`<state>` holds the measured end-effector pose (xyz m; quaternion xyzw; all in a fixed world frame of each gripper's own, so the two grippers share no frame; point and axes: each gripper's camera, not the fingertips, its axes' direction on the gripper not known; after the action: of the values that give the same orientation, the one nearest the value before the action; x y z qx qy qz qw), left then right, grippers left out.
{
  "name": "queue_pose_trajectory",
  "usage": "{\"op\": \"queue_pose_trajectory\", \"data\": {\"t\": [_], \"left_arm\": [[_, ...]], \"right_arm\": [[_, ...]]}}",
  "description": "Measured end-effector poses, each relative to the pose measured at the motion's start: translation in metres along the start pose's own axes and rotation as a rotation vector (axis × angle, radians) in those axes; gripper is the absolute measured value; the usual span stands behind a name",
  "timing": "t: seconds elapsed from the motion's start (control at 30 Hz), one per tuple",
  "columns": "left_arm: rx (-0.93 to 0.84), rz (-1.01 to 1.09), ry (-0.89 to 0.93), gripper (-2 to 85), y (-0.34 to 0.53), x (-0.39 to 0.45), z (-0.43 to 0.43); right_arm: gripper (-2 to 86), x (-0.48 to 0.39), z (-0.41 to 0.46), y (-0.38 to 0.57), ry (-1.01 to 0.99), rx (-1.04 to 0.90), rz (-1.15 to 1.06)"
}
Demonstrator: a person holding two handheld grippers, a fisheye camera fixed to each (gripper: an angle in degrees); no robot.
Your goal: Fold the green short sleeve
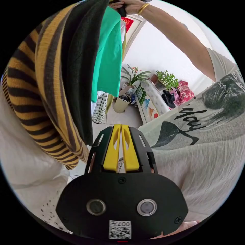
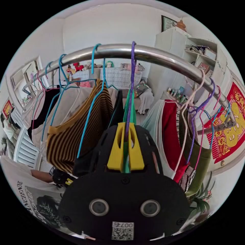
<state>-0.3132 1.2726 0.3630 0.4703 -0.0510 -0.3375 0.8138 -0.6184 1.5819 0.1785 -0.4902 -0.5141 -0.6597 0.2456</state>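
The green short sleeve shirt [image 1: 108, 53] hangs on a purple hanger [image 2: 132, 76] from a steel rail [image 2: 158, 57], between a black garment and a pale one. My right gripper [image 2: 125, 125] is shut just under the rail on the shirt's neck [image 2: 132, 112] and the hanger's wire; green cloth shows between its yellow jaws. In the left gripper view a raised arm holds that gripper [image 1: 120, 9] at the shirt's top. My left gripper [image 1: 121, 125] is lower down, jaws together with nothing between them, beside the hem of a yellow and black striped sweater [image 1: 43, 76].
Several other garments on coloured wire hangers crowd the rail, among them a red top [image 2: 169, 127] and an olive one [image 2: 201, 163]. The person's grey printed shirt [image 1: 204, 143] is close on the right. Potted plants [image 1: 131, 81], a bin [image 1: 122, 103] and a bench stand on the floor below.
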Motion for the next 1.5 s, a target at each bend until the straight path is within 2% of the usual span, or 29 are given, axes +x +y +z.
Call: {"op": "queue_pose_trajectory", "data": {"t": [0.13, 0.27, 0.57, 0.7, 0.83, 0.93, 1.23, 1.37, 1.5], "left_arm": [[-0.015, -0.009, -0.018, -1.0, 0.014, 0.004, -0.001], [-0.042, -0.020, -0.045, -1.0, 0.029, 0.008, -0.005], [-0.044, -0.015, -0.054, -1.0, 0.033, 0.019, -0.017], [-0.025, -0.004, -0.054, -1.0, 0.030, 0.026, -0.027], [-0.028, 0.011, -0.022, -1.0, 0.028, 0.028, -0.031], [-0.011, 0.049, -0.062, -1.0, 0.025, 0.035, -0.044], [0.092, 0.096, -0.112, -0.6, -0.004, 0.049, -0.091], [0.241, 0.170, -0.167, 2.3, -0.051, 0.081, -0.120], [0.413, 0.236, -0.114, 8.5, -0.104, 0.121, -0.133]], "right_arm": [[0.3, 0.003, -0.010, -0.013, -0.065, 0.009, 0.009], [0.1, 0.007, -0.047, -0.021, -0.072, 0.129, 0.076], [0.2, -0.014, -0.095, -0.048, -0.004, 0.109, 0.059], [0.2, -0.022, -0.146, -0.052, -0.089, 0.220, 0.071], [0.2, -0.037, -0.169, -0.064, 0.016, 0.147, 0.000], [0.2, -0.033, -0.198, -0.039, -0.015, 0.205, 0.029], [0.2, -0.061, -0.343, 0.127, 0.057, 0.383, 0.138], [0.3, -0.104, -0.435, 0.198, 0.186, 0.373, 0.187], [0.3, -0.162, -0.525, 0.259, 0.330, 0.325, 0.236]]}}
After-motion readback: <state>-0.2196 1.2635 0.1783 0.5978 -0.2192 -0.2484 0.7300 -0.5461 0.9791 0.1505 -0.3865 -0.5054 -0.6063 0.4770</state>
